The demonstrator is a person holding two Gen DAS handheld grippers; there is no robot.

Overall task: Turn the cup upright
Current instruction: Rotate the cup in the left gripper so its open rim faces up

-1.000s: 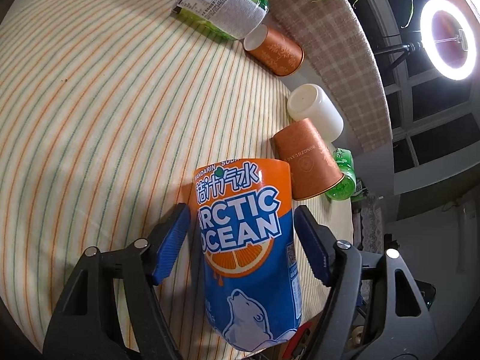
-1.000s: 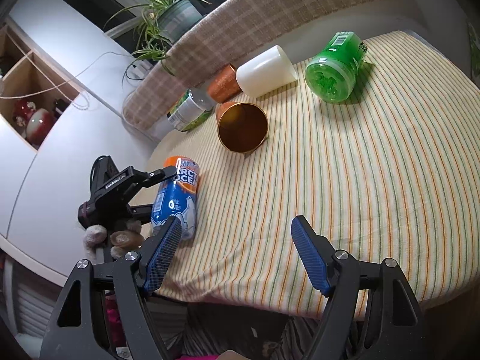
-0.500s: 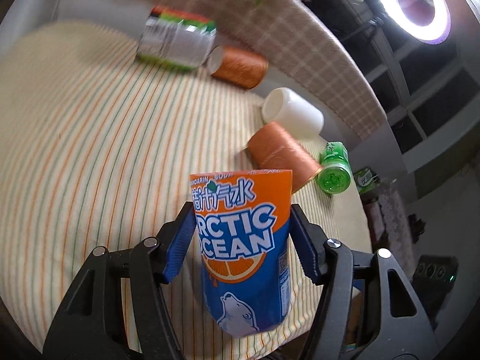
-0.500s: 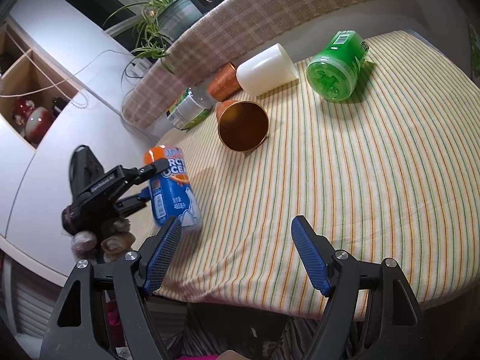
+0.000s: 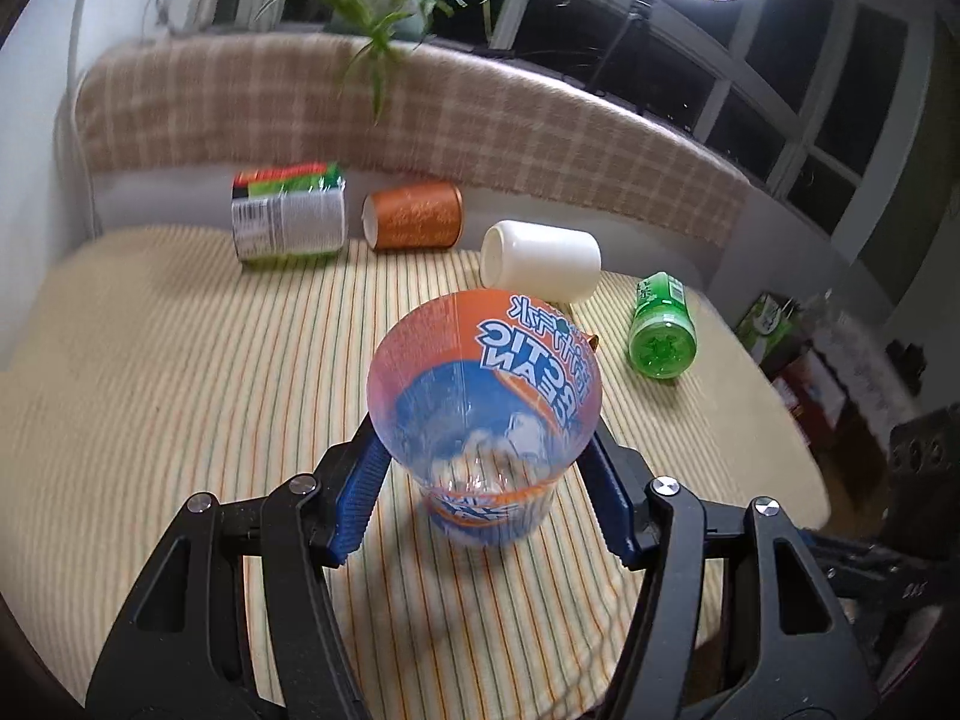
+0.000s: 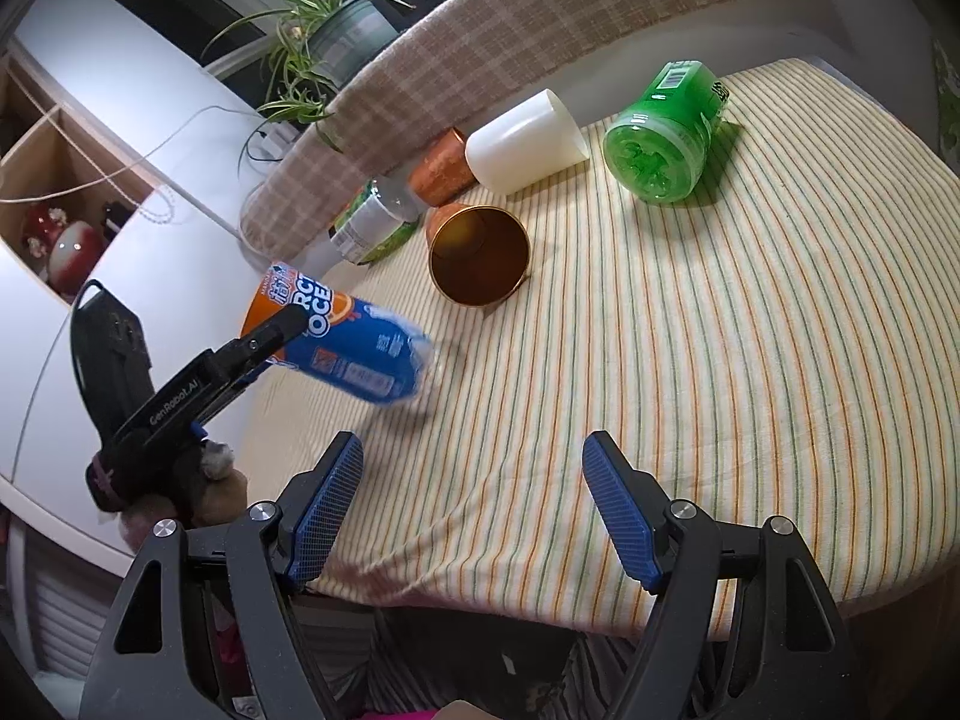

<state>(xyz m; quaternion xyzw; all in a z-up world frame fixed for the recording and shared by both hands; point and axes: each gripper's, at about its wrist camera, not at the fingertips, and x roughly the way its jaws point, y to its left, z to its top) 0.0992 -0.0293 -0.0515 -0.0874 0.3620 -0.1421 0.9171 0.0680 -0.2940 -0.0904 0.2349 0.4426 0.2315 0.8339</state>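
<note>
My left gripper (image 5: 486,480) is shut on the orange and blue Arctic Ocean cup (image 5: 486,414). The cup's open mouth faces the left wrist camera, and its base points down at the striped tablecloth (image 5: 180,396). In the right wrist view the same cup (image 6: 348,342) is tilted, mouth up and to the left, base low over the cloth near the table's left edge; the left gripper (image 6: 264,336) grips its upper part. My right gripper (image 6: 471,504) is open and empty over the table's near edge.
Several cups lie on their sides at the back: a copper cup (image 6: 480,255) with its mouth toward me, a second copper cup (image 5: 414,216), a white cup (image 5: 540,261), a green cup (image 6: 660,135) and a green-labelled cup (image 5: 288,219). A plaid bench back (image 5: 420,120) lies behind.
My left gripper has closed on the Arctic Ocean cup, lifted it and rotated it, so its mouth has swung from down at the cloth to upward. The right gripper has not moved.
</note>
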